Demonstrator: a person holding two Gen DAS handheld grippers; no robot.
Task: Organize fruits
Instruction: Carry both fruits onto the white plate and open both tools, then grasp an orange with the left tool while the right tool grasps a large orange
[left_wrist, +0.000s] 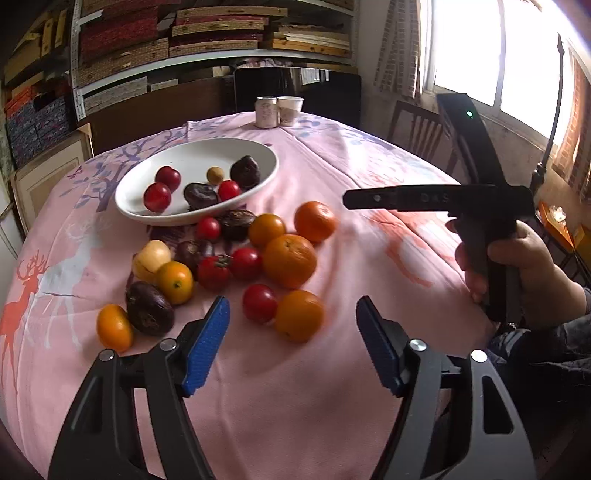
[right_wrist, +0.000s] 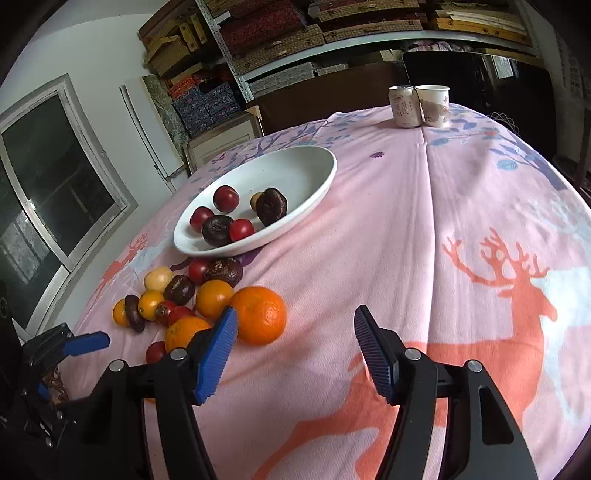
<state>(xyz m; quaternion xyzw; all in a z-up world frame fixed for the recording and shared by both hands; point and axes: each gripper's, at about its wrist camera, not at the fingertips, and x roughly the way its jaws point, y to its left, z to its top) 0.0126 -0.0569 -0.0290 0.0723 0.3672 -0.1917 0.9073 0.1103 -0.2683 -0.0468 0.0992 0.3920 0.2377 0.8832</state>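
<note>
Pink deer-print cloth covers the desk from edge to edge. On it sits the white bowl, holding three red fruits, two dark ones and a small tan one. Just in front of the bowl lies the loose fruit pile: oranges, tomatoes, dark wrinkled fruits, one pale yellow one. At the far edge a can and a cup stand touching.

Left gripper hangs over the near side of the pile, jaws wide, nothing between them. Only its view shows the hand gripping the other tool's handle, and the bright window.

Right gripper, jaws wide and empty, has an orange just beyond its left finger. Only this view shows the left tool's blue fingertip low at the frame's left, and the dark window.
</note>
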